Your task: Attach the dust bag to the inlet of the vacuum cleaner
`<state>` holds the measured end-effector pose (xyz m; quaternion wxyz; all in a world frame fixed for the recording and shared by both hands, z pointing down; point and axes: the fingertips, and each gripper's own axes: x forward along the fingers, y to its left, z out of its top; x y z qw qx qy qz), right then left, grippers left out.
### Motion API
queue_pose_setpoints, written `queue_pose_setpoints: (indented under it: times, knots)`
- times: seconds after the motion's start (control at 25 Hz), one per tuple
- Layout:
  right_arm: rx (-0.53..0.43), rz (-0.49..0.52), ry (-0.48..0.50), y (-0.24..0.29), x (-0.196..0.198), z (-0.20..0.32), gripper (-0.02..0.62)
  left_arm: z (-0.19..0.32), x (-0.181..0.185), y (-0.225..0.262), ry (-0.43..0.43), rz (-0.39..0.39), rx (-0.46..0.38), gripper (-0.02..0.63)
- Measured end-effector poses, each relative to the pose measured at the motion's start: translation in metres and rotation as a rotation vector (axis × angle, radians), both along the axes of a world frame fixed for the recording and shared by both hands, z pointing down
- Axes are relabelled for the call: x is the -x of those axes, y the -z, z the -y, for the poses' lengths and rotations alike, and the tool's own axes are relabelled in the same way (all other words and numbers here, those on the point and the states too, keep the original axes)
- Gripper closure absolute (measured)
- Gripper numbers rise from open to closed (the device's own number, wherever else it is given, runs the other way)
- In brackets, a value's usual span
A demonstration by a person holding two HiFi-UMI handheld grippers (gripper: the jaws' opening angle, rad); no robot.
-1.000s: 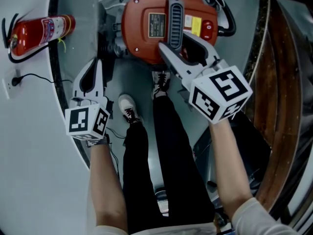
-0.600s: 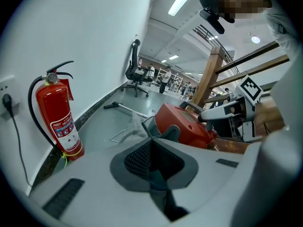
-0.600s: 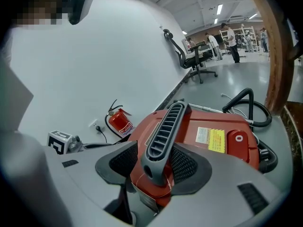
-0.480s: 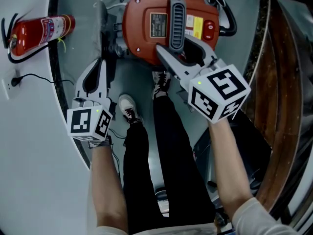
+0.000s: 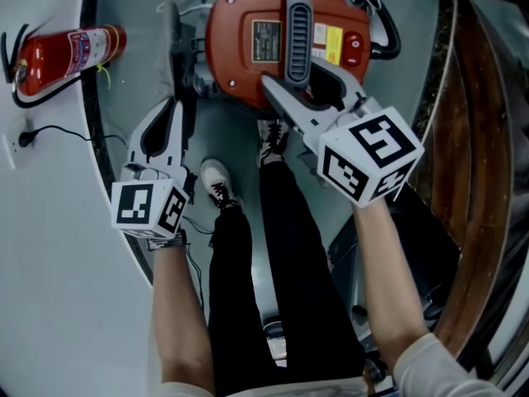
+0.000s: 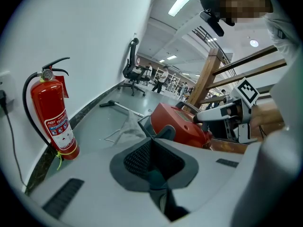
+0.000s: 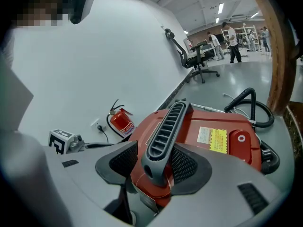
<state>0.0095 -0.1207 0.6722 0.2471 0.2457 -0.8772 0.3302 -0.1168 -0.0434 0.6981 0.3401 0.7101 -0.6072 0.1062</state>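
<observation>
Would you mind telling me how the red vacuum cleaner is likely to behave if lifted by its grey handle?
The vacuum cleaner looks bulky and hard-shelled, so probably stiff and fairly heavy. Its ribbed handle should resist slipping in the right claw, whose jaws straddle it. The black hose behind, if attached, might tug it sideways.

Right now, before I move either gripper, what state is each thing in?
left gripper: tongs shut, nothing between.
right gripper: tongs open, straddling the handle at its near end.
vacuum cleaner: upright on the floor, top closed, hose attached.
fire extinguisher: upright against the wall.
power plug: in the wall socket.
pale sheet: loose on the floor beside the vacuum cleaner.
</observation>
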Motion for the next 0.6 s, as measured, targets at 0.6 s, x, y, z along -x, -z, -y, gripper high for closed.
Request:
queue_pose_setpoints:
  times: [0.6]
  knots:
    - [-0.023, 0.013, -0.008, -0.0008, -0.0013, 0.002, 0.39, 0.0013, -0.008, -0.0014, -0.078, 0.003, 0.014, 0.586]
